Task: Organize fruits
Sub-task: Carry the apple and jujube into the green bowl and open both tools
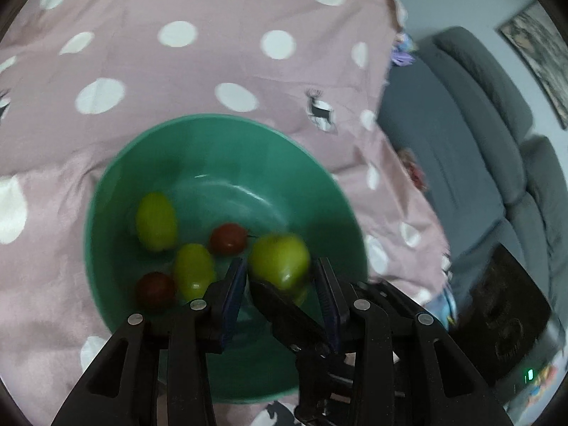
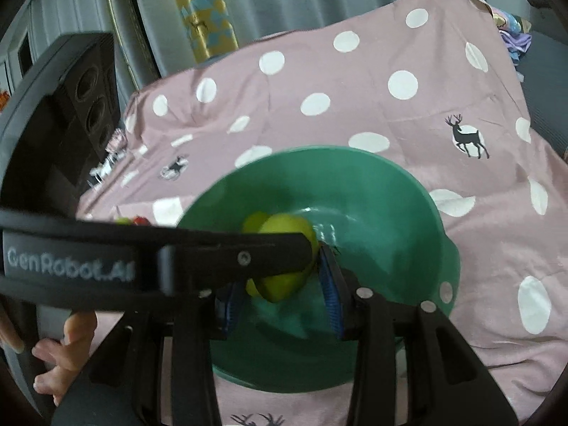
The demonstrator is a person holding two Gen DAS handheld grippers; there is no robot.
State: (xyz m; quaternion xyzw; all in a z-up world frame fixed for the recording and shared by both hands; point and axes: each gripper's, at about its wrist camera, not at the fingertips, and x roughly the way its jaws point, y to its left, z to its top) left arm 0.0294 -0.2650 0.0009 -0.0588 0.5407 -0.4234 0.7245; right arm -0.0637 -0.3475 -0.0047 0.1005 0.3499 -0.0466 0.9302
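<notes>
Fingers (image 2: 329, 284) spread over bowl (image 2: 408, 213); "GenRobot.AI" on left gripper (image 2: 149, 255).

Black tool (image 1: 280, 277) — blue pads (image 1: 232, 301), silver screws, white "GenRobot.AI" lettering.

Bowl (image 1: 117, 191) teal-green. Inside it: three yellow-green fruits, biggest (image 1: 278, 261) at 5 o'clock, and two dark red ones, one (image 1: 228, 238) near centre, other (image 1: 155, 289) at 7 o'clock. Cloth (image 1: 198, 71) dusty pink, white polka dots, black-and-white deer prints. Sofa (image 1: 472, 106) at 3 o'clock grey. Gripper pads (image 2: 330, 289) blue, frames black.
</notes>
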